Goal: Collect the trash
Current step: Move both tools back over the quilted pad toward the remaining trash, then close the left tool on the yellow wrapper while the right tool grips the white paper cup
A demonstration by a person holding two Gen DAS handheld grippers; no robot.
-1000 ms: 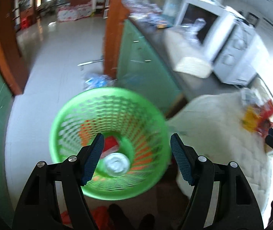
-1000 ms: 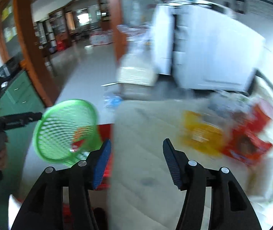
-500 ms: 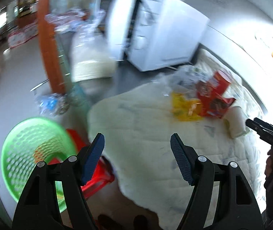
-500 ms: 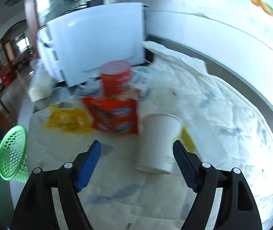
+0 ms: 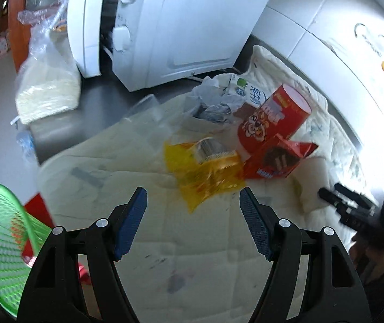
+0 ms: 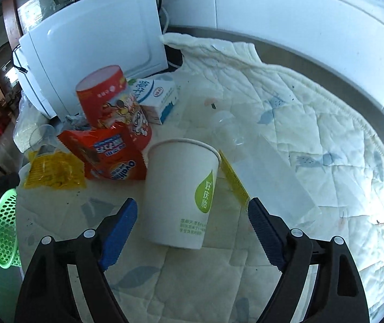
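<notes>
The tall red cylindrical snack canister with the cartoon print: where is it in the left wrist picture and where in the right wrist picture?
Left wrist view: the red cylindrical snack canister leans at centre right, behind the red snack packet.
Right wrist view: the same canister is at upper left, again behind that packet.
Shared landmark: the yellow plastic wrapper beside the packet.

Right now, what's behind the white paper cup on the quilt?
Behind the white paper cup stand a red snack pouch, a red canister and a milk carton. A yellow strip pokes out beside it; its lower end is hidden.
</notes>
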